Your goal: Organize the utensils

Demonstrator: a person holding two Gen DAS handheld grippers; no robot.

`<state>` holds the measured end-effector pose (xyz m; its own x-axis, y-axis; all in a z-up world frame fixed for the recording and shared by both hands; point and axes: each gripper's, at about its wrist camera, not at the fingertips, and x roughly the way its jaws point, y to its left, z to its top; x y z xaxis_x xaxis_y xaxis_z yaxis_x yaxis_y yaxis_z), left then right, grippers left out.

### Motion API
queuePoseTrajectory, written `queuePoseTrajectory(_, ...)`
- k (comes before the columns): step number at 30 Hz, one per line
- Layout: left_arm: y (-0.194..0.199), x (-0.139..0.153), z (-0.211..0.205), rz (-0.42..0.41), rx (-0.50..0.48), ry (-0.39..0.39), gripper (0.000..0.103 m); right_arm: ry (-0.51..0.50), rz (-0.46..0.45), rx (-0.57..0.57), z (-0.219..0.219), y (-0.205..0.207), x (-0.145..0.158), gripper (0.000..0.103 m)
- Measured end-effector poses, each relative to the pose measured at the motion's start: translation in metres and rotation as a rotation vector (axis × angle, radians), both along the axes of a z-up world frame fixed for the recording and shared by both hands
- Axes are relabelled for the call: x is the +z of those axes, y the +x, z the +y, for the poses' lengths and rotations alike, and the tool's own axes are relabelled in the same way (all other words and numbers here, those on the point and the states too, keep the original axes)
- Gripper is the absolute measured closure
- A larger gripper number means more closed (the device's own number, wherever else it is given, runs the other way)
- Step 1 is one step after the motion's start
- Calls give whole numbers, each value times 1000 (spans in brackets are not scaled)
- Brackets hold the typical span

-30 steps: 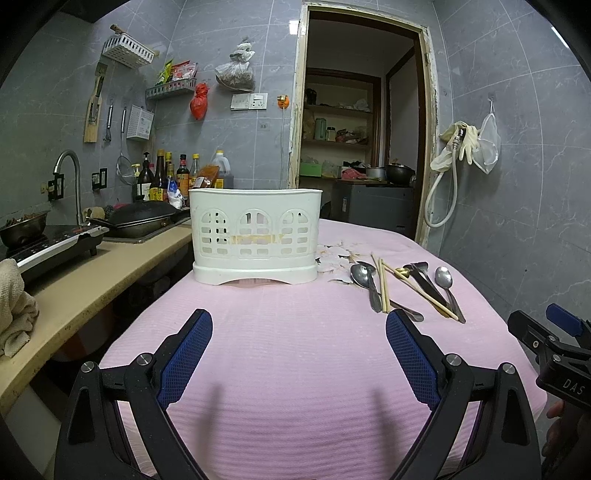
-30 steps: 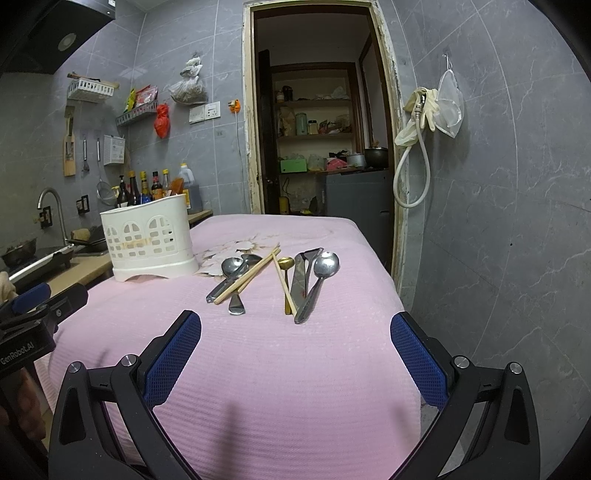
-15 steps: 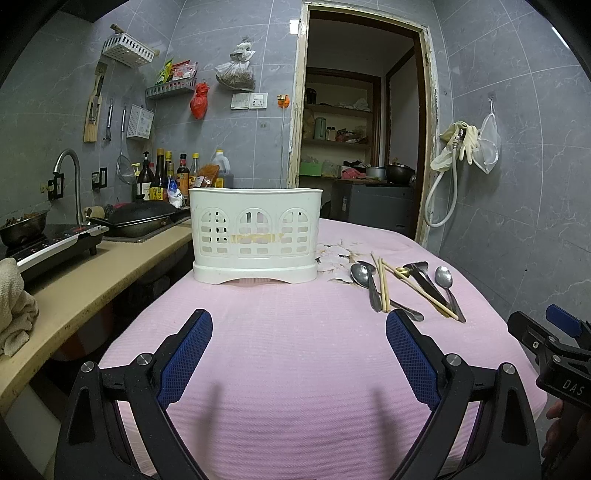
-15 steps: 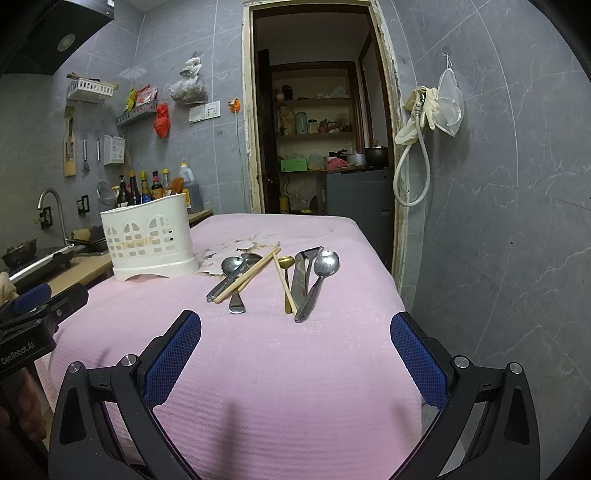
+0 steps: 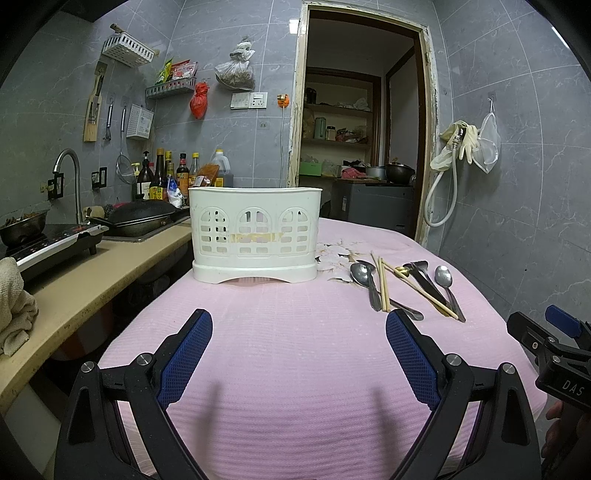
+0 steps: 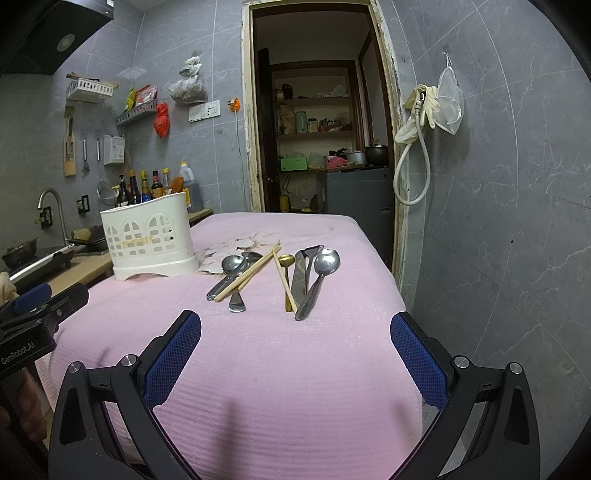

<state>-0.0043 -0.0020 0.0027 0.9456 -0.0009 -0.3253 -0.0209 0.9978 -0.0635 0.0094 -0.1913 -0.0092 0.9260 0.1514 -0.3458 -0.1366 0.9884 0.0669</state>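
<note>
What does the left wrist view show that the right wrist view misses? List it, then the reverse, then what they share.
Left wrist view only: the folded towel on the counter and the right tongs at the frame edge. Right wrist view only: the range hood and the left tongs. Both: the white caddy, the loose utensils on the pink cloth, the doorway.

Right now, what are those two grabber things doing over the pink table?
A person holds a gripper in each hand over the pink tablecloth. The left gripper and the right gripper both hover with jaws wide open, holding nothing. The spoons, wooden chopsticks and other utensils lie loose in a pile on the cloth. The white utensil holder stands beside them. Nothing has been picked up yet.
</note>
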Motion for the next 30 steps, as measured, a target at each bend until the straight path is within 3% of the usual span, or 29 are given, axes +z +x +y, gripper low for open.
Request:
queuePoseTrajectory(20,5,-3,-2,3,-5,-5,11,4,5,2,0,0,-3,0)
queuePoseTrajectory(30,15,-1,4,-18,-62,-88,11,-42,-33,5,7,6,0,0)
